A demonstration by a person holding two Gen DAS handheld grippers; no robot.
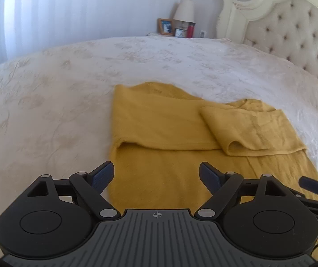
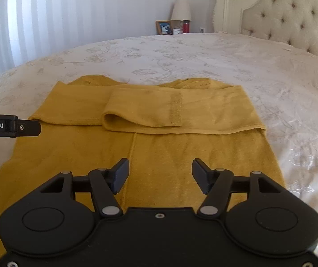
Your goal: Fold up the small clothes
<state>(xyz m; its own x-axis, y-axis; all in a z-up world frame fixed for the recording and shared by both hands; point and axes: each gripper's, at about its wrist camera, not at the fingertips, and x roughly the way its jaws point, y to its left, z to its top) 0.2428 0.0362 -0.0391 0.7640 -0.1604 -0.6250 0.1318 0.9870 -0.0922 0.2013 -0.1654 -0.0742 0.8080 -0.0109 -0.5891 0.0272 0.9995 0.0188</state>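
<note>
Your left gripper [image 1: 156, 175] gapes empty; your right gripper [image 2: 160, 172] too, over the mustard garment [image 2: 159, 155], sleeves folded across.

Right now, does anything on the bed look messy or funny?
Nothing stands out much. The yellow garment lies flat on the white bedspread, sleeves folded across it. One sleeve overlaps the other with its cuff puffed open, a little untidy. Both grippers are open over the garment's near end.
</note>
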